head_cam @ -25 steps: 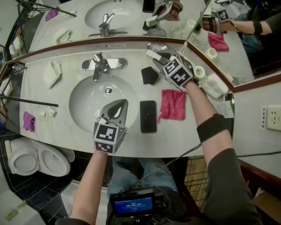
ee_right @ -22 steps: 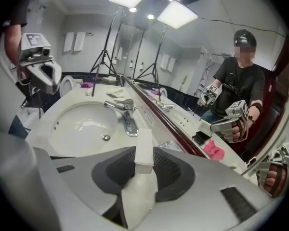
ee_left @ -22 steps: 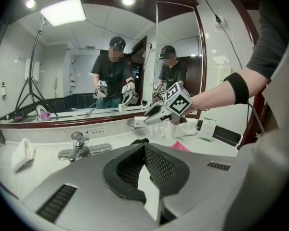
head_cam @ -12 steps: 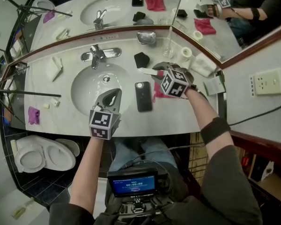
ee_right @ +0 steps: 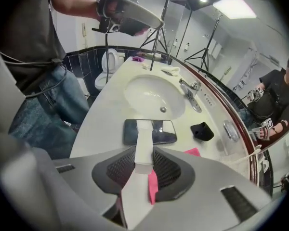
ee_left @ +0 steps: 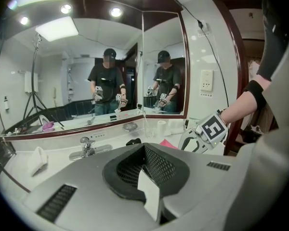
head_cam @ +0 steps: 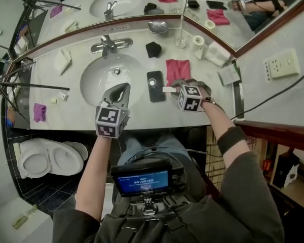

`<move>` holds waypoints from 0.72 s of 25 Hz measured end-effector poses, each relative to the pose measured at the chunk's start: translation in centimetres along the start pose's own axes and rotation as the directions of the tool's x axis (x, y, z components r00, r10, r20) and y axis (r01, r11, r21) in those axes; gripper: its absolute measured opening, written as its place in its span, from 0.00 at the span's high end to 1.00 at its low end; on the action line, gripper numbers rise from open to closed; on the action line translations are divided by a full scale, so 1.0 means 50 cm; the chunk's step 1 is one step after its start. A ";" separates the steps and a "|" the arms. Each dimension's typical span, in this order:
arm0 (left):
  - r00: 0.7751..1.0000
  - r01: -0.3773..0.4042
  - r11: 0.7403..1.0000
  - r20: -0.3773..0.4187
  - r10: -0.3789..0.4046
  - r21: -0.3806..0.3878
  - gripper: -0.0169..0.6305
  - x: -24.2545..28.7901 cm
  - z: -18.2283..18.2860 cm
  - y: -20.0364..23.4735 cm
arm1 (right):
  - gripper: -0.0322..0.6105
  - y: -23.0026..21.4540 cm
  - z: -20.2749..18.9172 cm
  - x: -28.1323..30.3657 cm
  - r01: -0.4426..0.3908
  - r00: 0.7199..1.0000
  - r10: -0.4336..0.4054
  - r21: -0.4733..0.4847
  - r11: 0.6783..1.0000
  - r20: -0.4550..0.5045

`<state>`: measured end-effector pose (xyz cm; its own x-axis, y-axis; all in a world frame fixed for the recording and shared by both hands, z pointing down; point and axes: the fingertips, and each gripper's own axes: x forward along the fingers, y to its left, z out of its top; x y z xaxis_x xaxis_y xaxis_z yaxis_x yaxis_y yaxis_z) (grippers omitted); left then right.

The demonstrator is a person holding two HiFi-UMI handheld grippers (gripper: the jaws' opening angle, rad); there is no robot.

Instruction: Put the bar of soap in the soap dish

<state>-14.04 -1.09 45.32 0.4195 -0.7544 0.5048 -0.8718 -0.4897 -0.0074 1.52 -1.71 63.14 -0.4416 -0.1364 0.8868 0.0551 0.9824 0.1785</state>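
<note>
My right gripper [head_cam: 174, 88] is shut on a white bar of soap [head_cam: 167, 89], which sticks out to the left beside the black phone [head_cam: 155, 85]. In the right gripper view the soap [ee_right: 142, 146] runs out from between the jaws [ee_right: 144, 172] over the phone [ee_right: 149, 131]. The silver soap dish [head_cam: 158, 27] sits at the back by the mirror, far from the soap, and it also shows small in the right gripper view [ee_right: 229, 130]. My left gripper [head_cam: 123, 88] is shut on nothing and hangs over the front of the sink basin [head_cam: 99, 80].
A pink cloth [head_cam: 178, 70] lies behind the right gripper and a small black object [head_cam: 153, 49] lies near the dish. A glass [head_cam: 180, 40], a paper roll [head_cam: 198, 40] and the faucet [head_cam: 109, 45] line the back. A tripod leg [head_cam: 35, 86] crosses the left counter.
My right gripper has carried the soap from the dish at the back toward the front of the counter, beside the phone. The left gripper has kept its place over the basin's front.
</note>
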 end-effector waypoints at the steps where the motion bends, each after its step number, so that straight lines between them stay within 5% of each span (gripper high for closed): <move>1: 1.000 -0.001 1.000 0.001 0.001 0.000 0.97 -0.005 -0.002 -0.002 | 0.75 0.015 -0.008 0.006 -0.011 1.000 0.011 0.001 1.000 -0.013; 18: 1.000 -0.007 1.000 0.011 0.007 -0.001 0.97 -0.026 -0.001 -0.001 | 0.74 0.074 -0.099 0.065 -0.059 0.981 0.055 -0.015 0.998 -0.188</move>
<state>-14.54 -0.09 44.70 0.4165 -0.7624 0.4953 -0.8748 -0.4844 -0.0099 4.71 0.84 68.81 -0.2614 -0.1034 0.9597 0.0946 0.9867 0.1321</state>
